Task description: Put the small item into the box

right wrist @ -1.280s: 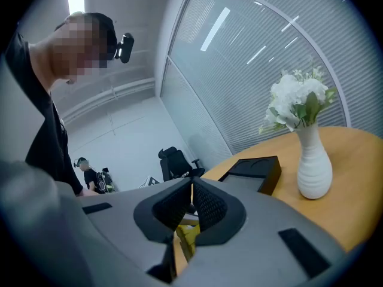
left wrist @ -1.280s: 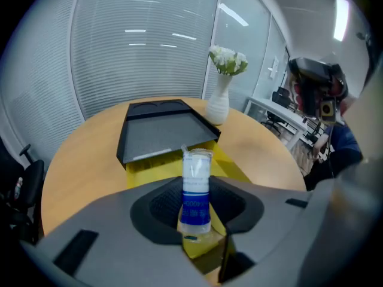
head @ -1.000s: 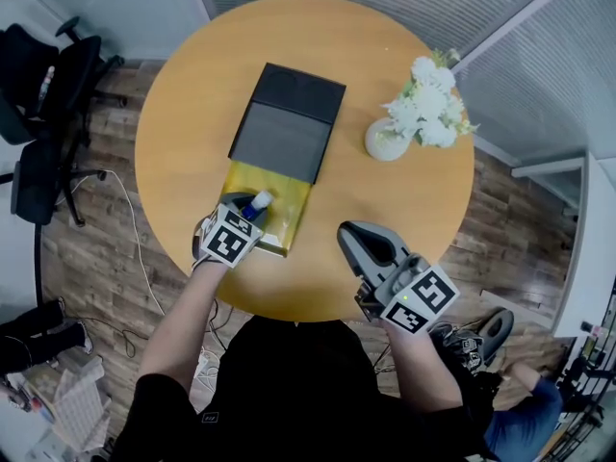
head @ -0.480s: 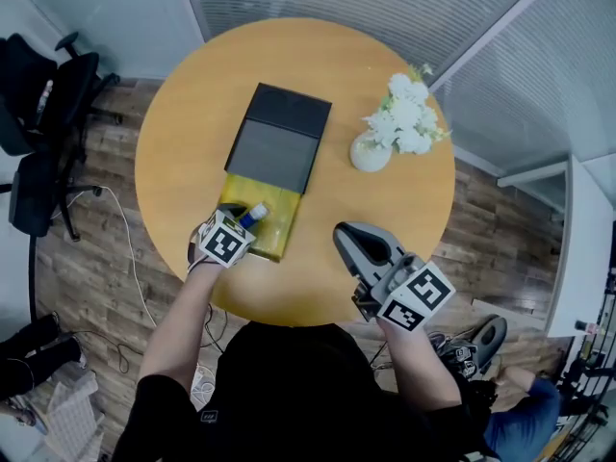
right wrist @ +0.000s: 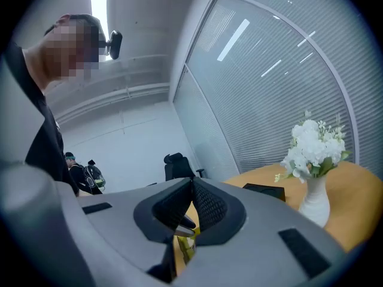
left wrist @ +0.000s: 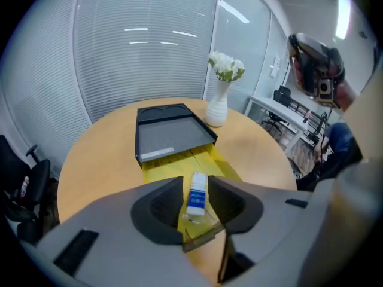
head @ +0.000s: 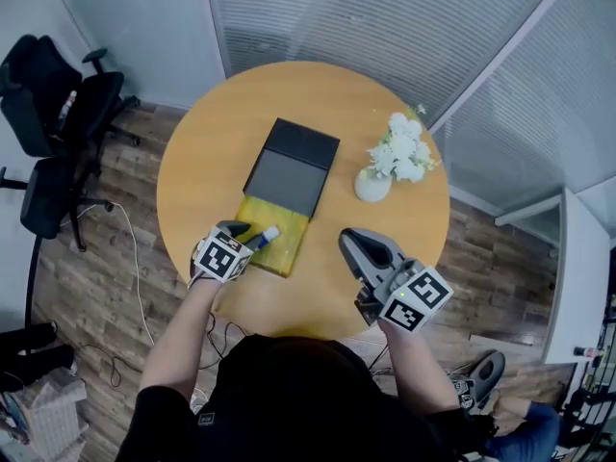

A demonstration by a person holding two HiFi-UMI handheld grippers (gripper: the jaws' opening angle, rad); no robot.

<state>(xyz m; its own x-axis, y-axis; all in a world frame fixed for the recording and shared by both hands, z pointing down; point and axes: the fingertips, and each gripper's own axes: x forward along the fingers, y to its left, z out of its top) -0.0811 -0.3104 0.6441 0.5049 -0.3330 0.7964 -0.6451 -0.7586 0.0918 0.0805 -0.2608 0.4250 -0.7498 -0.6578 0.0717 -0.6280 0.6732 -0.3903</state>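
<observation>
Your left gripper [left wrist: 196, 184], jaws just narrowing yet apart, frames the small white blue-labelled plastic bottle [left wrist: 197, 195], seemingly lying loose in the flat black box's [left wrist: 170, 133] yellow pull-out tray [left wrist: 157, 167]; it looks light, stiff and slick, so grip it mid-body.

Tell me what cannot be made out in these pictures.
- Print on the small bottle: too small, left gripper view.
- Box interior under the dark lid: covered, every view.
- Vase base: hidden behind the right gripper body, right gripper view.
</observation>
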